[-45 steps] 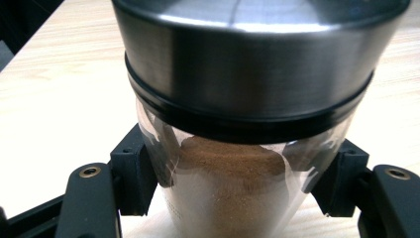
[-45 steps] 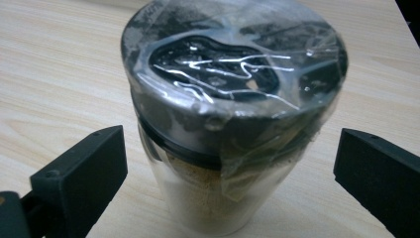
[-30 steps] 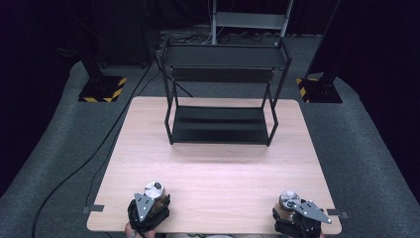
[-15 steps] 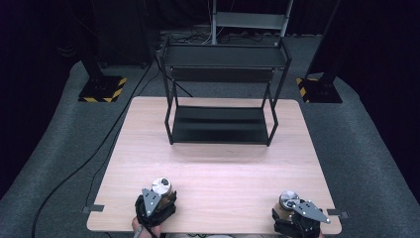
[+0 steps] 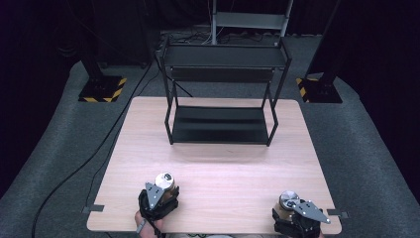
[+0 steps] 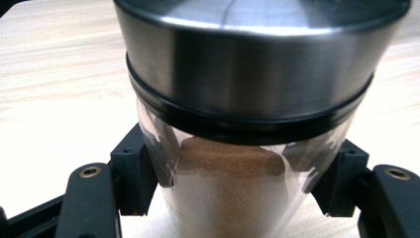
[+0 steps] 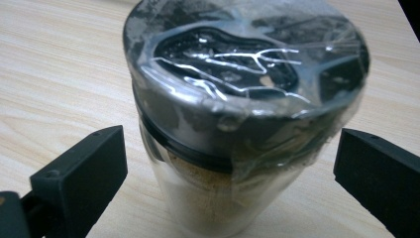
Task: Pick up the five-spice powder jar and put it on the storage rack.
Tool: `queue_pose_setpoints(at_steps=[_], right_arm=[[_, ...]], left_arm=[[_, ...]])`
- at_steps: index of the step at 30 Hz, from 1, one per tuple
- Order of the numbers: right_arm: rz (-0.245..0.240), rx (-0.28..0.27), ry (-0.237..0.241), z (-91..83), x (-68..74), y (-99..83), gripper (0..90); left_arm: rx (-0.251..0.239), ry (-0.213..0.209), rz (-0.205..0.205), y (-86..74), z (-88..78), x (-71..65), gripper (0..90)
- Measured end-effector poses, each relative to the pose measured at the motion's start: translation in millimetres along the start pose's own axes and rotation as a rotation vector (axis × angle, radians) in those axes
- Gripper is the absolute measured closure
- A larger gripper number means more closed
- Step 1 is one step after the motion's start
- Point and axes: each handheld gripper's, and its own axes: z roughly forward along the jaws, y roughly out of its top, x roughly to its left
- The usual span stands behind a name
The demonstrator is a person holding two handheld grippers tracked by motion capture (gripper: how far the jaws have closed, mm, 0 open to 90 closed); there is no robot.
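Left gripper (image 5: 157,198): jaws clamp the glass of the left spice jar (image 6: 247,119), near-left on the bench (image 5: 218,163). Right gripper (image 5: 297,218): jaws open, flanking the film-wrapped right jar (image 7: 242,114). Judgement: rigid, breakable, slick glass, light; grip the body below the steel lid.

So my table (image 5: 218,168) has the two-tier rack (image 5: 221,94) sitting at the far end, roughly centered. Down at my near edge, one jar (image 5: 164,181) stands on the left, between the jaws of my left gripper (image 5: 157,199), and another jar (image 5: 288,201) on the right, in front of my right gripper (image 5: 297,218). The two jars are well apart.
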Motion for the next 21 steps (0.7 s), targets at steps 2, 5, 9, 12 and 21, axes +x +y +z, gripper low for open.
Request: queue_pose_setpoints(at_steps=[2,5,9,12,21], right_arm=[[-0.001,0.001,0.000,0.0,0.2,0.0,0.0],[-0.001,0.002,0.001,0.2,0.1,0.0,0.0],[-0.001,0.002,0.000,0.2,0.3,0.0,0.0],[0.000,-0.002,0.000,-0.5,-0.1,-0.3,0.0],[0.000,-0.001,0.001,-0.6,-0.8,-0.6,0.0]], left_arm=[[0.000,-0.003,0.003,2.2,2.3,0.0,31.5],[-0.003,-0.008,0.008,5.9,5.9,-0.3,31.5],[-0.010,-0.013,0.009,10.8,10.2,-0.2,31.5],[-0.019,-0.017,0.007,14.5,13.2,0.5,31.5],[-0.025,-0.040,-0.007,25.1,26.2,3.7,31.5]])
